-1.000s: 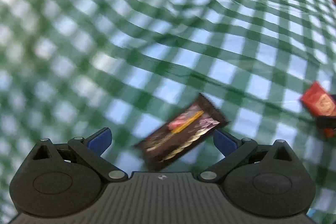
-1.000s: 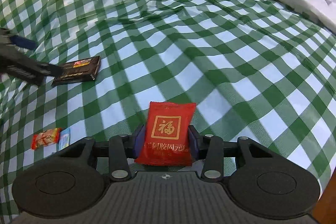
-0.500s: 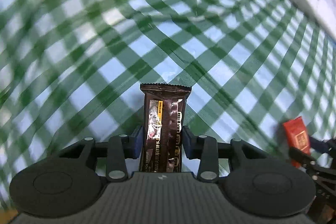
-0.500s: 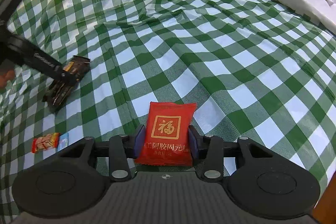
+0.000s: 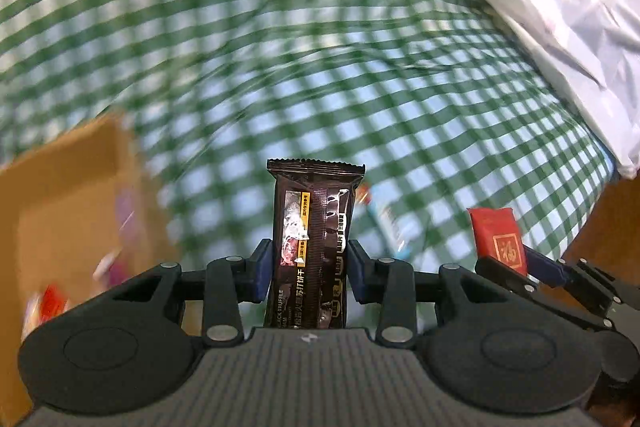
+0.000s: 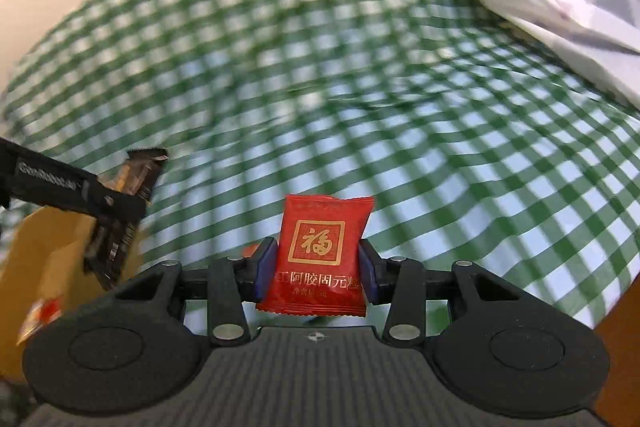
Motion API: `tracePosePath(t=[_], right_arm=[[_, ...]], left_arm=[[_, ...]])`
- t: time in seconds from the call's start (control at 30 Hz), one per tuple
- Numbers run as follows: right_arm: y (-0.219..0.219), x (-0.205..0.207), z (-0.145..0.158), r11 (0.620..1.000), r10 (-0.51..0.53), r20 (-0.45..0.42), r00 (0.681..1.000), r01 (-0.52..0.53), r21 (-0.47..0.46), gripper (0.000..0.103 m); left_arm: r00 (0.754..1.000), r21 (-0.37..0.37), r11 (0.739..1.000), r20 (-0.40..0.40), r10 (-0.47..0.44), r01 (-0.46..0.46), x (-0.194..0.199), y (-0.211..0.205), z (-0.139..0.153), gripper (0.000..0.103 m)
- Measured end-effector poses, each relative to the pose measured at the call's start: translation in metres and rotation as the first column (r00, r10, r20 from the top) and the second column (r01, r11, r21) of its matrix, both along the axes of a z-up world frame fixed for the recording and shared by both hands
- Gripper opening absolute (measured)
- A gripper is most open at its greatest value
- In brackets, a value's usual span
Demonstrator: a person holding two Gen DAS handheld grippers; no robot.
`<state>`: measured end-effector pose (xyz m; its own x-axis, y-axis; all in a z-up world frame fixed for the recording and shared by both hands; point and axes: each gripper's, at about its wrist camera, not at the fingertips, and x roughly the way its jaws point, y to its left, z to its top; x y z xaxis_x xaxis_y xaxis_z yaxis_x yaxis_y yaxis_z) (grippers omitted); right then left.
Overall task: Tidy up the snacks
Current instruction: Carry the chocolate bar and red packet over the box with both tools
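My left gripper [image 5: 310,273] is shut on a dark brown biscuit bar packet [image 5: 314,223], held upright above the green checked cloth. My right gripper [image 6: 318,267] is shut on a red snack packet [image 6: 322,247] with a gold character. In the left wrist view the right gripper [image 5: 516,269] and its red packet [image 5: 498,241] show at the right. In the right wrist view the left gripper [image 6: 96,203] and its brown packet [image 6: 132,179] show at the left, over a cardboard box [image 6: 48,251].
The cardboard box [image 5: 68,195] sits at the left with blurred snacks inside. A small wrapped snack [image 5: 384,215] lies on the checked cloth [image 5: 280,47]. A white plastic bag [image 5: 560,7] lies at the far right. A wooden edge [image 5: 612,223] shows at the right.
The left gripper closed on the brown packet and lifted it off the cloth. Both grippers have lifted and swung left toward the cardboard box, which has come into view.
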<state>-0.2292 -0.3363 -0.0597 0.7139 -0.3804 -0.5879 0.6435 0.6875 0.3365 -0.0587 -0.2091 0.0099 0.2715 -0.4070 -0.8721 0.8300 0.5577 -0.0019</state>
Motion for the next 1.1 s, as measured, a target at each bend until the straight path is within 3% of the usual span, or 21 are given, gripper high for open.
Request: tracePosePath(t=[0.13, 0.27, 0.5, 0.77, 1.1], right_arm=[[0.066, -0.006, 0.023, 0.991, 0.131, 0.012, 0.991, -0.131, 0.017, 0.045], [0.124, -0.008, 0.039, 0.968, 0.248, 0.018, 0.969, -0.249, 0.014, 0.045], [0.203, -0.007, 0.062, 0.917, 0.397, 0.007, 0.918, -0.397, -0.050, 0.045], [0.243, -0.019, 0.074, 0.894, 0.434, -0.025, 0.901, -0.434, -0.109, 0.045], [0.255, -0.020, 0.079, 0.896, 0.414, -0.060, 0.908, -0.418, -0.151, 0.045]], left_arm=[[0.992, 0.006, 0.992, 0.005, 0.126, -0.126, -0.014, 0.084, 0.017, 0.043], [0.970, 0.022, 0.972, 0.067, 0.232, -0.234, -0.028, 0.163, 0.030, 0.043], [0.937, -0.016, 0.941, 0.090, 0.337, -0.337, -0.058, 0.265, 0.046, 0.043], [0.924, -0.050, 0.925, 0.050, 0.379, -0.376, -0.082, 0.324, 0.045, 0.043], [0.932, -0.077, 0.931, 0.031, 0.361, -0.357, -0.083, 0.321, 0.037, 0.043]])
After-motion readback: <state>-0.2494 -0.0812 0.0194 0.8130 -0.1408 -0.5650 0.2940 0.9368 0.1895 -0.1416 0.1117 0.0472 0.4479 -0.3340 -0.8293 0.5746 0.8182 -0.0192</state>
